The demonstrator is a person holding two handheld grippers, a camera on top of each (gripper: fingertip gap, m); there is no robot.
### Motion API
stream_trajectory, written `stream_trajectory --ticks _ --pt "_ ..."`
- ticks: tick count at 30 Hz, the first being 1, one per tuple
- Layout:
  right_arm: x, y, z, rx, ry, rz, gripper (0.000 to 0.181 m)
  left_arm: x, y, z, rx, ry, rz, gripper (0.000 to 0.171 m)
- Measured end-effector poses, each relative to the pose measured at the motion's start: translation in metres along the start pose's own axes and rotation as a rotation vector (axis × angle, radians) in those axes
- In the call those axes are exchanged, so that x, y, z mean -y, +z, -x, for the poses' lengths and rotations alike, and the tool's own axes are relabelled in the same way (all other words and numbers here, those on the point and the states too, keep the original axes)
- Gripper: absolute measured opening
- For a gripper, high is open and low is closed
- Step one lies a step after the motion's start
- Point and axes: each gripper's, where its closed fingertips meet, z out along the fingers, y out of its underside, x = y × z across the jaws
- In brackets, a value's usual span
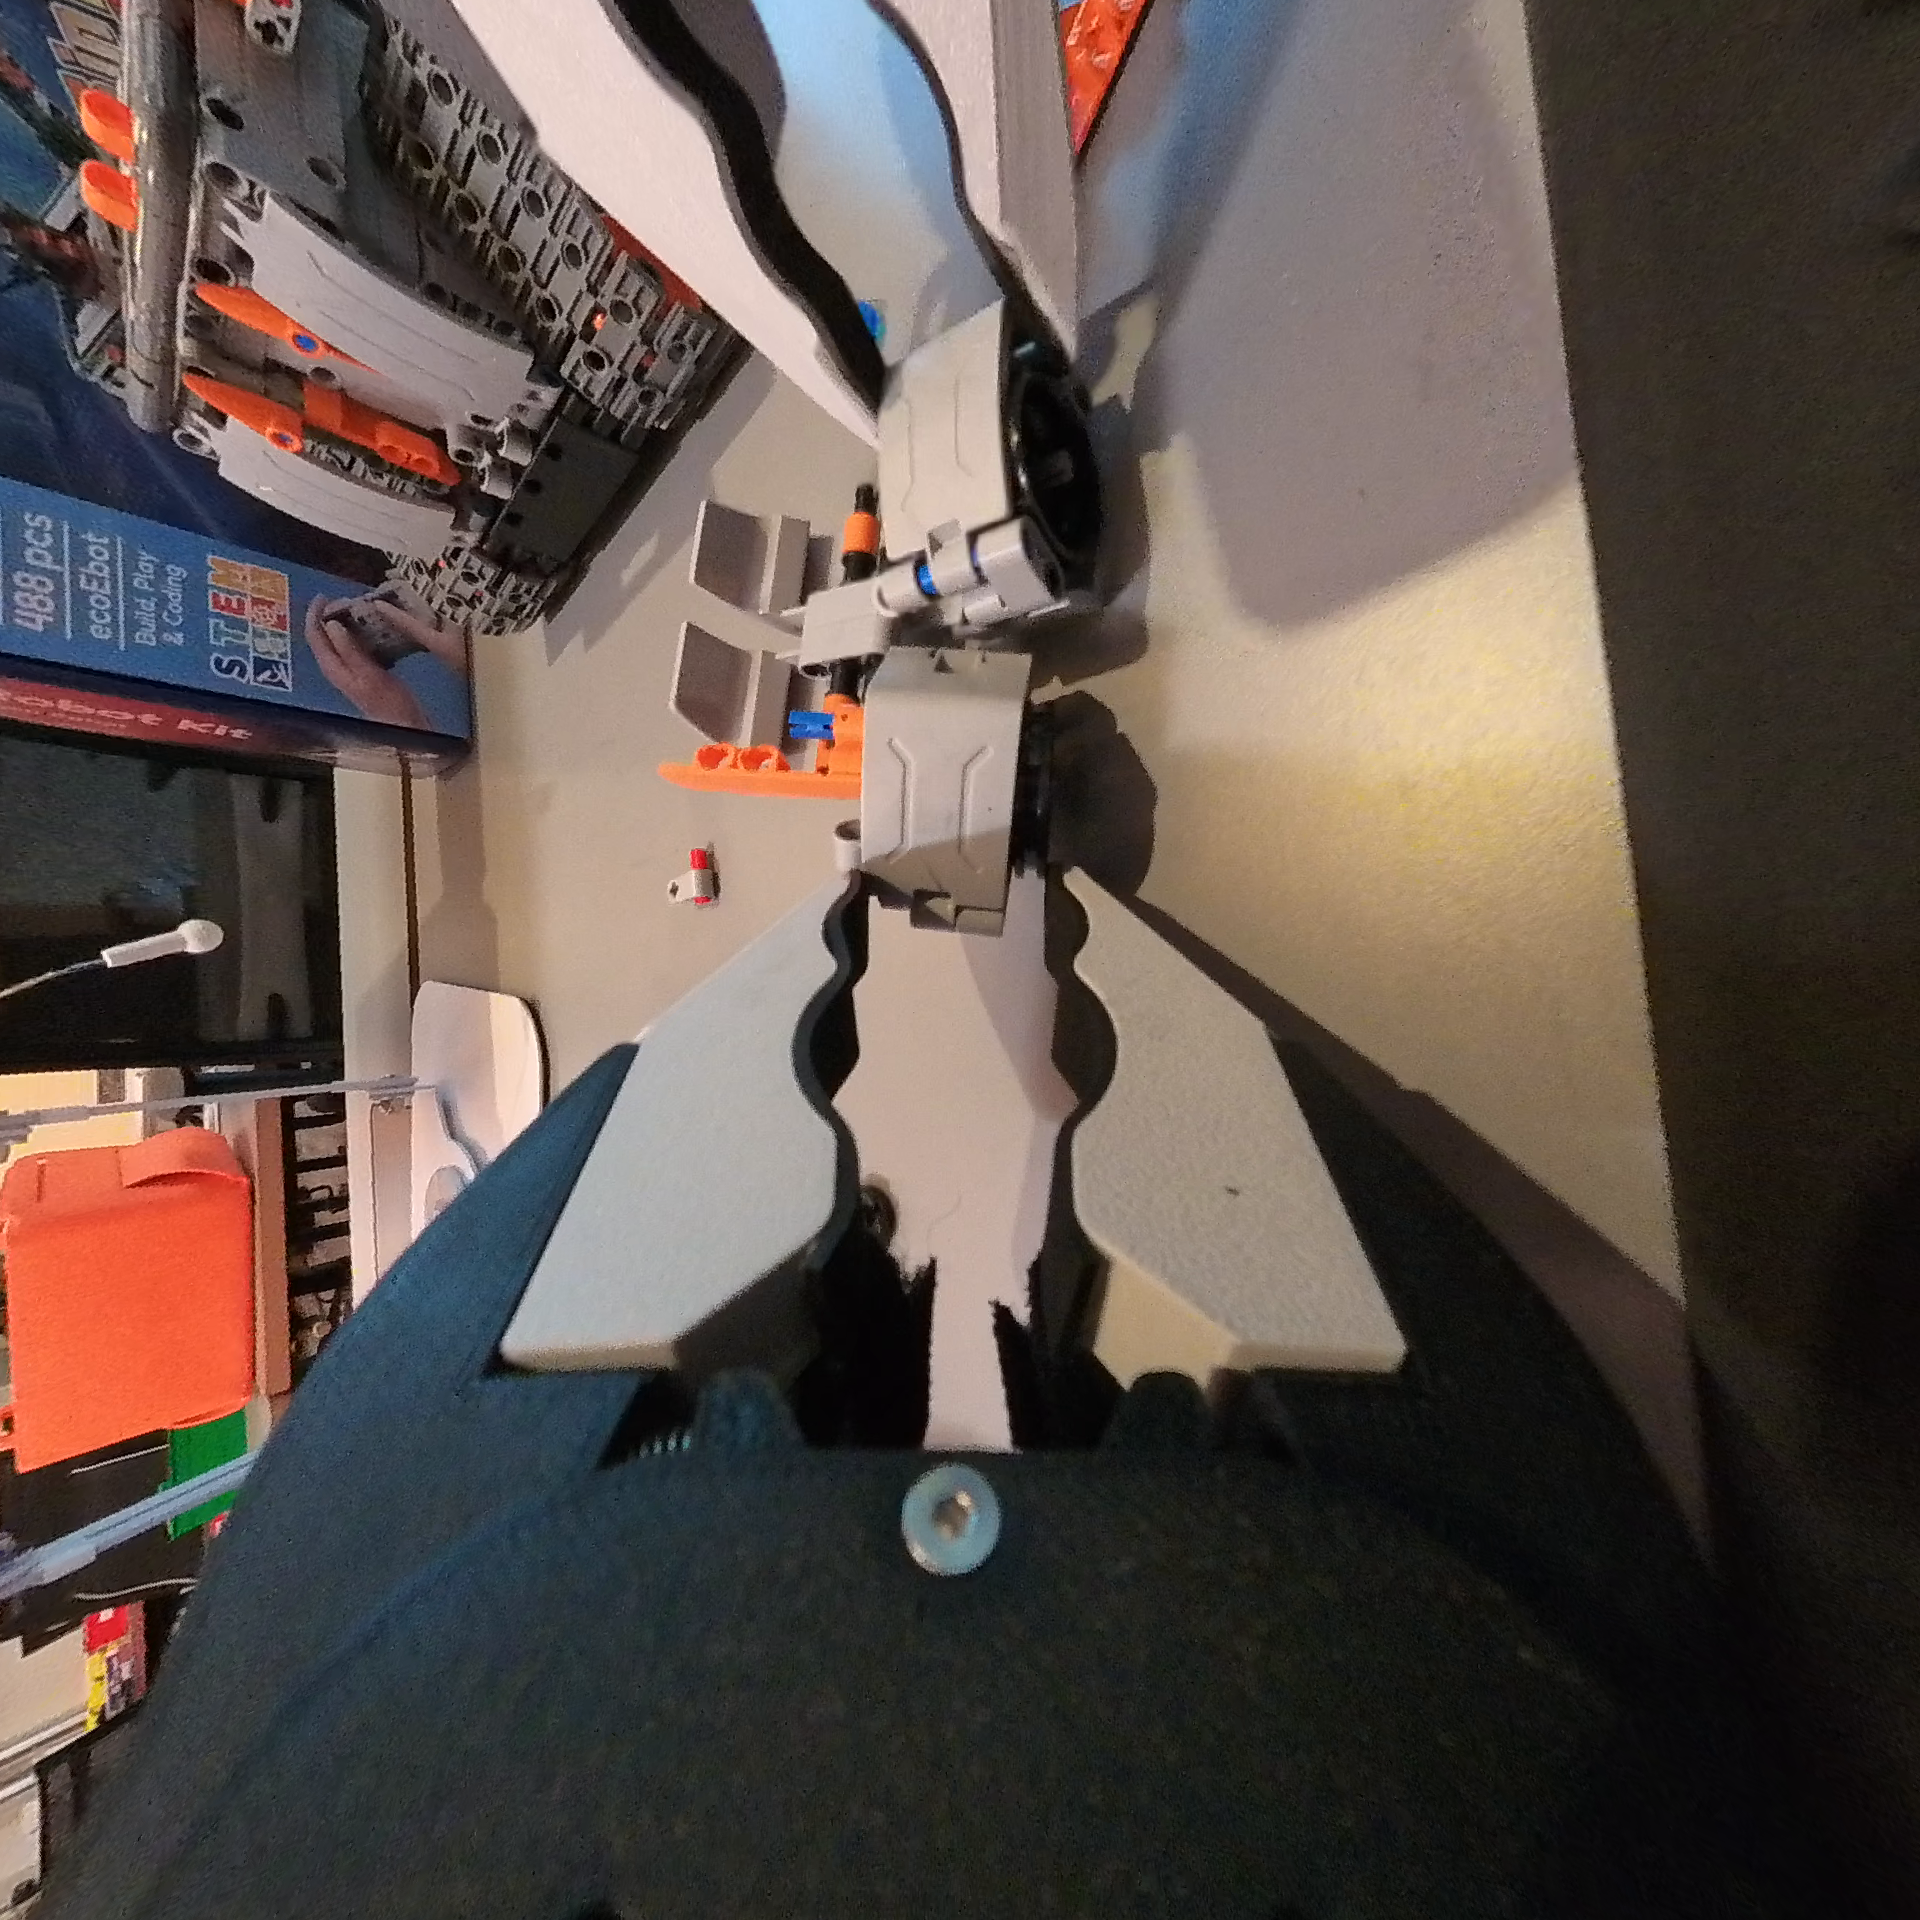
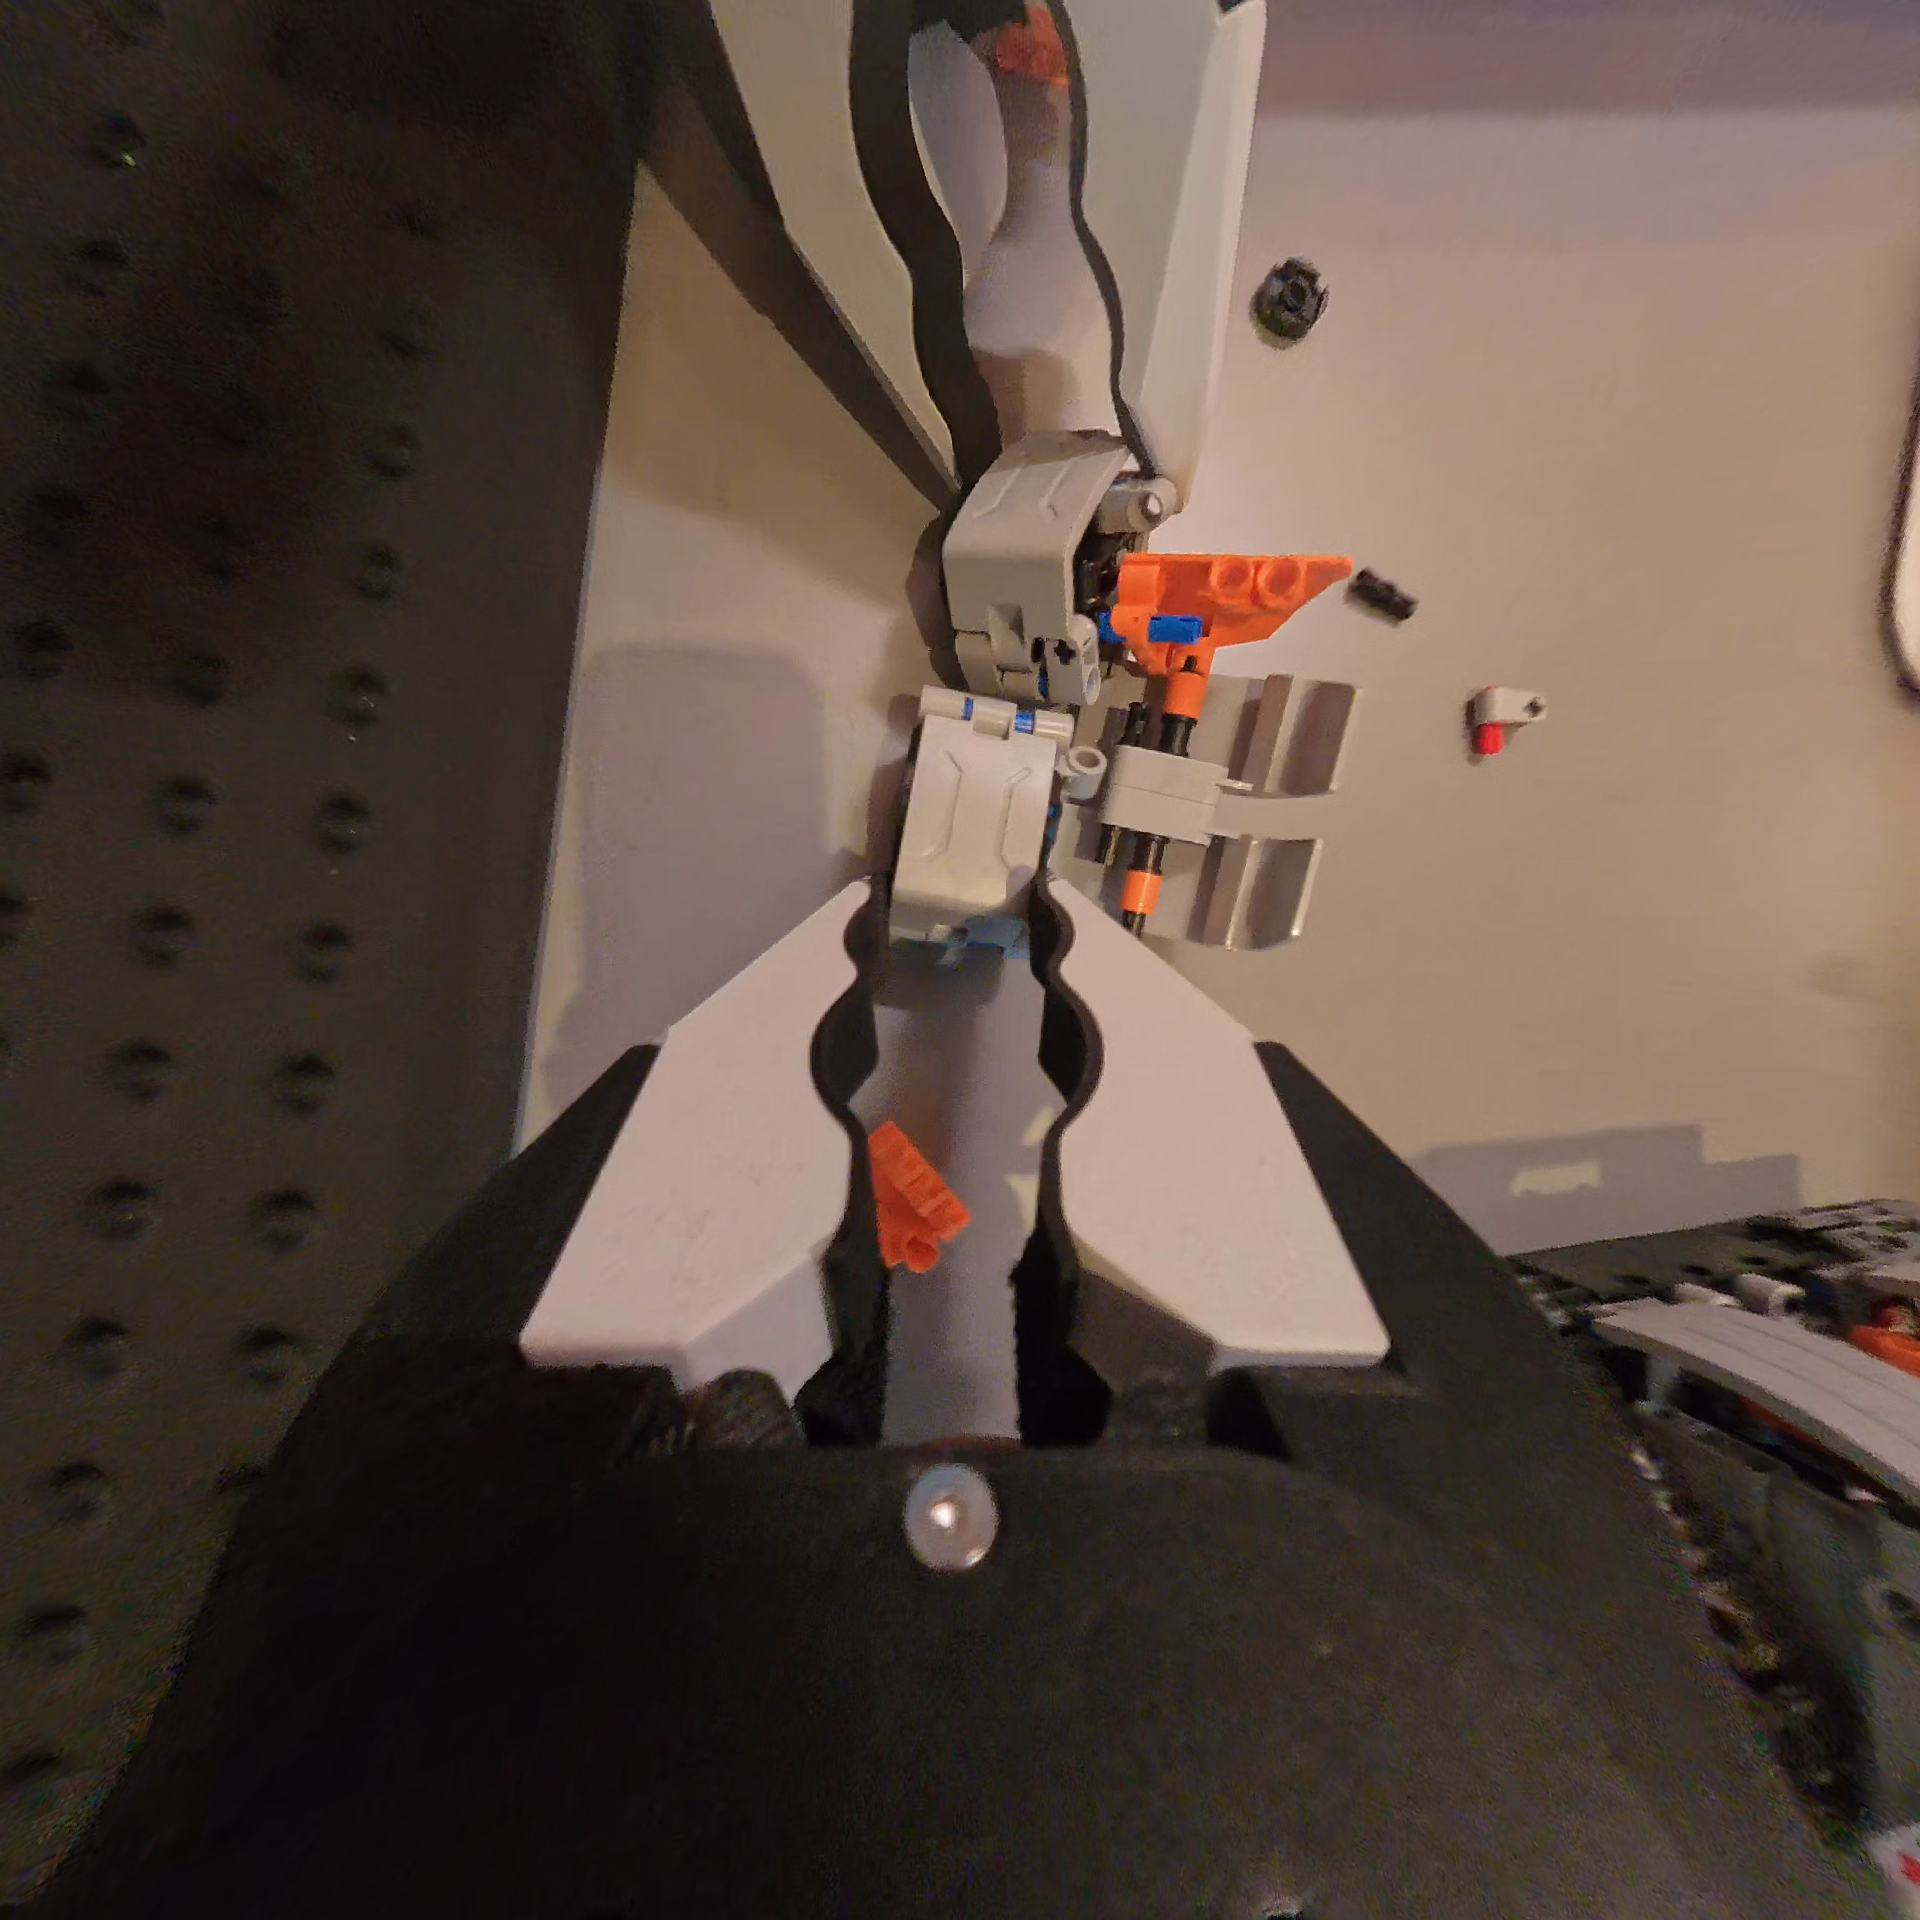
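1. Your left gripper (image 1: 951, 899) and right gripper (image 2: 951, 914), jaws narrowed, each pinch one end of the grey brick assembly (image 1: 940, 665), mid-frame over the table (image 1: 1351, 727).
2. Keep both grips square; don't twist.

Brick-built assembly (image 1: 914, 665) (image 2: 1049, 748) on pale tabletop (image 1: 1351, 779) (image 2: 1558, 987), held at both ends. Two grey curved housings joined by grey pins, black axles with orange bushes, orange angled panel, grey ribbed panels to one side. Left gripper (image 1: 948, 891) clamps one housing; right gripper (image 2: 956, 896) clamps the other
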Motion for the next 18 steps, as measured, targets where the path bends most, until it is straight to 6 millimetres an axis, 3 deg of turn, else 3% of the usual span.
stream_trajectory --ticks 7,12,18 --pt "0.001 0.0 -0.013 -0.234 -0.266 0.083 0.024 -0.008 -0.003 0.004 0.021 -0.032 0.015 0.032" --pt "0.009 0.001 -0.011 -0.341 -0.43 0.114 0.024 -0.014 -0.004 0.006 0.044 -0.029 0.018 0.032" --pt "0.013 -0.001 -0.012 -0.41 -0.523 0.14 0.024 -0.013 -0.004 0.005 0.048 -0.031 -0.002 0.032"
